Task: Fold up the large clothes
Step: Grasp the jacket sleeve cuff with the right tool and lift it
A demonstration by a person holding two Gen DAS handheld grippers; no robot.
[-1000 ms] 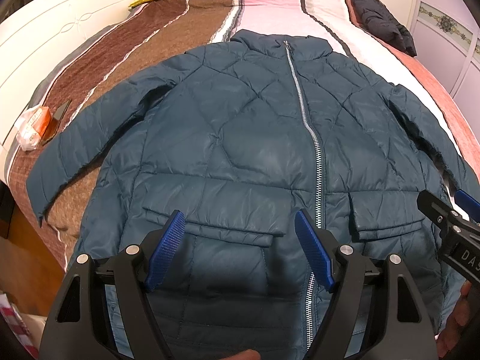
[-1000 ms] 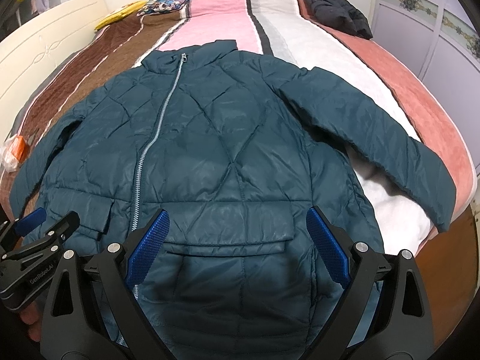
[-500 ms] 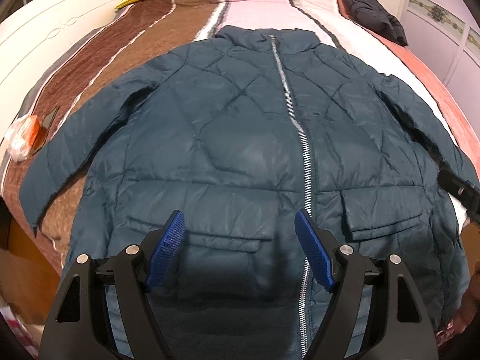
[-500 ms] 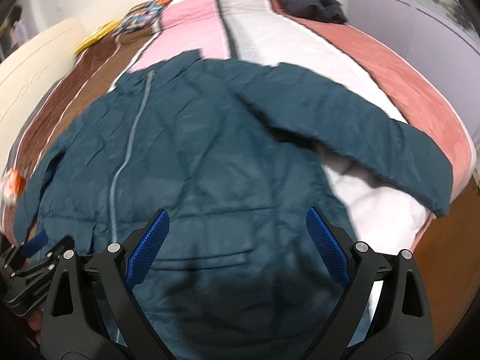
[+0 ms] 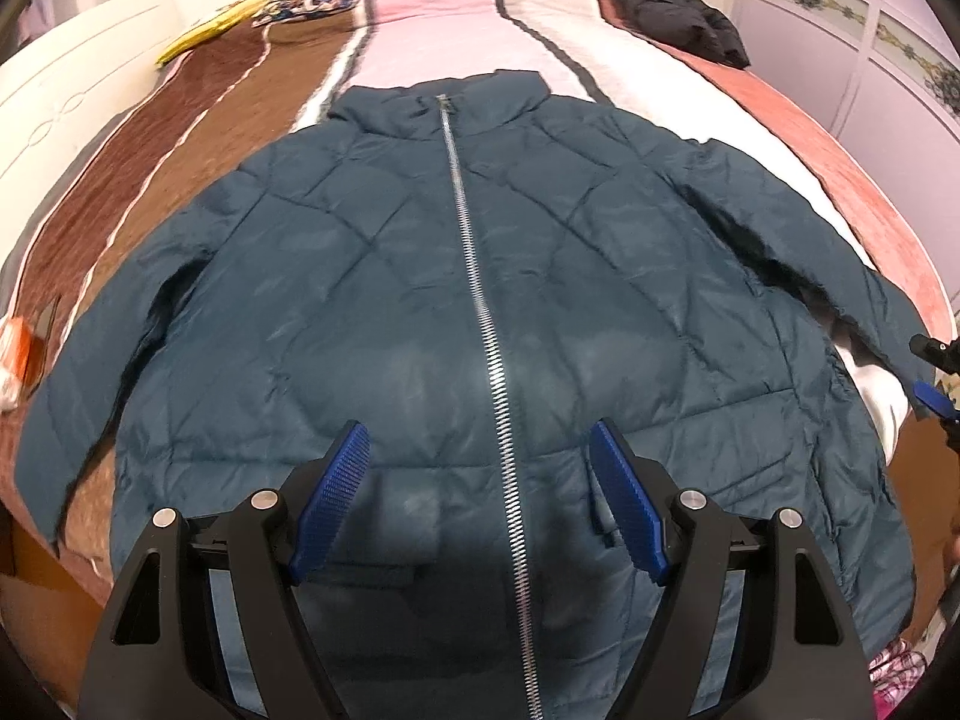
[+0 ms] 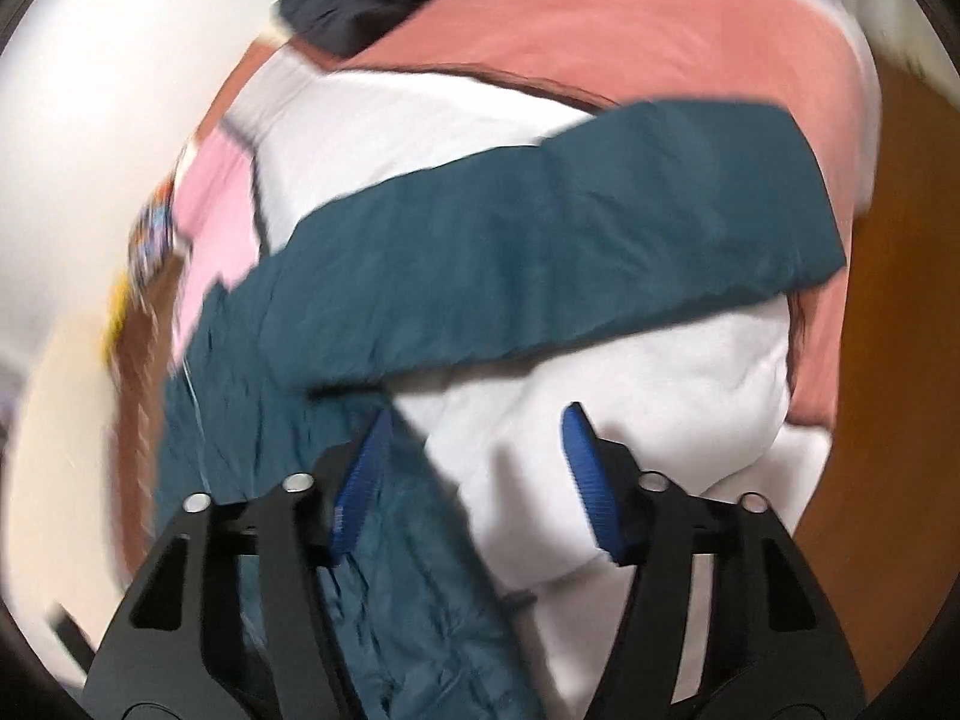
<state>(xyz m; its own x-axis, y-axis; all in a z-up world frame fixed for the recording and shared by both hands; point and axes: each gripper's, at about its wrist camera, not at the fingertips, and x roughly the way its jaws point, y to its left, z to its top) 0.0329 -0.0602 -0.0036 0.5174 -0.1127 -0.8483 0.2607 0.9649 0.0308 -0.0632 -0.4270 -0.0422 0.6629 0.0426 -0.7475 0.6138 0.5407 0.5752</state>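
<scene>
across the striped bed cover [image 5: 420,12] a dark teal quilted jacket [image 5: 372,300] lies flat and face up, zipped along its silver zipper [image 5: 480,324], collar toward the far end and both sleeves spread outward. above its lower front the left gripper [image 5: 480,504] hangs with its blue pads [image 5: 333,498] wide apart, nothing pinched between them. over the jacket's edge by the outstretched sleeve [image 6: 570,240], in a blurred view, the right gripper [image 6: 474,474] is closing with jaws not yet together, jacket edge and white cover below the gap, pads pressing on nothing; a black garment [image 5: 666,6] lies at the far corner.
</scene>
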